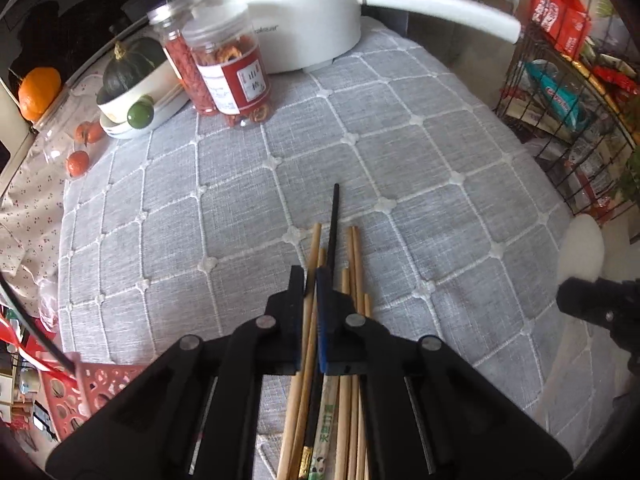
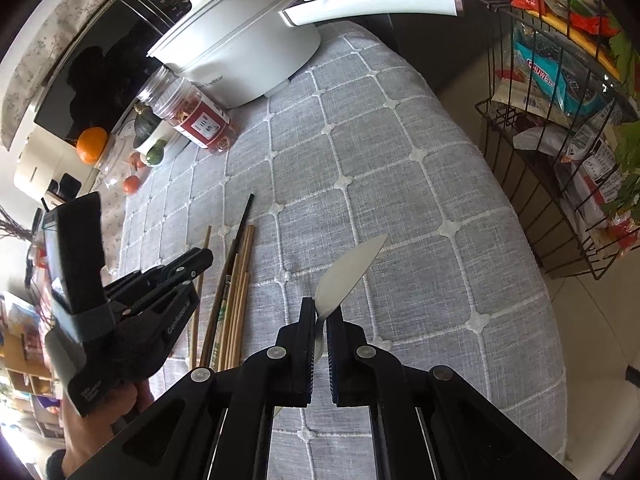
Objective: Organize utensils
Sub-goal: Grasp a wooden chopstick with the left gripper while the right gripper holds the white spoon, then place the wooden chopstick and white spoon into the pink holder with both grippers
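Several wooden chopsticks (image 1: pixel 354 264) and a black chopstick (image 1: pixel 334 216) lie bundled on the grey quilted cloth (image 1: pixel 240 200). My left gripper (image 1: pixel 311 280) hovers just over them, its fingers nearly closed with the black chopstick between them; whether it grips is unclear. It also shows in the right wrist view (image 2: pixel 200 272), beside the chopsticks (image 2: pixel 236 280). My right gripper (image 2: pixel 321 308) is shut on a metal spoon (image 2: pixel 348 268), whose bowl sticks out forward above the cloth (image 2: pixel 380 160).
A white electric pot (image 1: pixel 288 12) with a long handle (image 2: pixel 372 2) stands at the back. Two jars of dried food (image 1: pixel 228 68), a bowl with a squash (image 1: pixel 132 92) and small oranges sit at back left. A wire snack rack (image 2: pixel 560 128) stands right. A red basket (image 1: pixel 92 392) is lower left.
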`<state>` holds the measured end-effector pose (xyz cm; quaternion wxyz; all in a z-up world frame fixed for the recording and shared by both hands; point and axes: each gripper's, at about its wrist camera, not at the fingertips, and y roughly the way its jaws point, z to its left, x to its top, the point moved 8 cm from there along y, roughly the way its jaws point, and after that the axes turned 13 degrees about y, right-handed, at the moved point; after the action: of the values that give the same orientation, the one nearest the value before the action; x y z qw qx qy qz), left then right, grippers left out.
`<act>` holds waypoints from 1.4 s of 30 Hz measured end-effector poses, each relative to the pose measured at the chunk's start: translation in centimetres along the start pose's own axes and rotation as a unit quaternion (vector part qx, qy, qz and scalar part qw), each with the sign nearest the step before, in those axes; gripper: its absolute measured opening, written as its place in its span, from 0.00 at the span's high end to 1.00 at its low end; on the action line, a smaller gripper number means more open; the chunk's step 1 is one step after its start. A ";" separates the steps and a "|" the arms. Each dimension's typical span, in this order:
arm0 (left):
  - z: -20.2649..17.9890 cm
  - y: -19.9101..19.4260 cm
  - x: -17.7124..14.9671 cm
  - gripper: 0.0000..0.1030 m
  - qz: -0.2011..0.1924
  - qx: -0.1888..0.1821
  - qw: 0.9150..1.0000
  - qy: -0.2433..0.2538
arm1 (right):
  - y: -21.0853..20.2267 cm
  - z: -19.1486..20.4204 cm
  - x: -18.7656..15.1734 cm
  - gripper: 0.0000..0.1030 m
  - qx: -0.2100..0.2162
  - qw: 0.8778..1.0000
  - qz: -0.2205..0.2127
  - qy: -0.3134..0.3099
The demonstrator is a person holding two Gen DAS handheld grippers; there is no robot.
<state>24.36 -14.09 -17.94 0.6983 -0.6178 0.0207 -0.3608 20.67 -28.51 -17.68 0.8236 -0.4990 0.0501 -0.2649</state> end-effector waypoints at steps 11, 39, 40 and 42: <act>-0.1 -9.9 -1.9 0.94 -0.123 -0.025 0.992 0.013 | -5.0 3.6 -1.1 0.95 0.013 0.997 -0.070 -0.040; 8.3 -26.9 -6.6 0.95 -0.350 -0.002 0.933 -0.084 | -13.7 12.7 -4.2 0.95 0.087 0.961 -0.215 -0.148; 9.0 -27.2 -6.7 0.95 -0.357 0.007 0.930 -0.090 | -13.7 13.1 -4.4 0.95 0.090 0.960 -0.219 -0.152; 10.1 -27.6 -6.9 0.95 -0.370 0.031 0.923 -0.099 | -13.6 14.0 -4.6 0.95 0.094 0.956 -0.226 -0.160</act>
<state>10.87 -1.17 5.80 0.5329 -0.5918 -0.2895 -0.5310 16.29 -20.08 -0.05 0.7824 -0.4537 -0.2213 -0.3648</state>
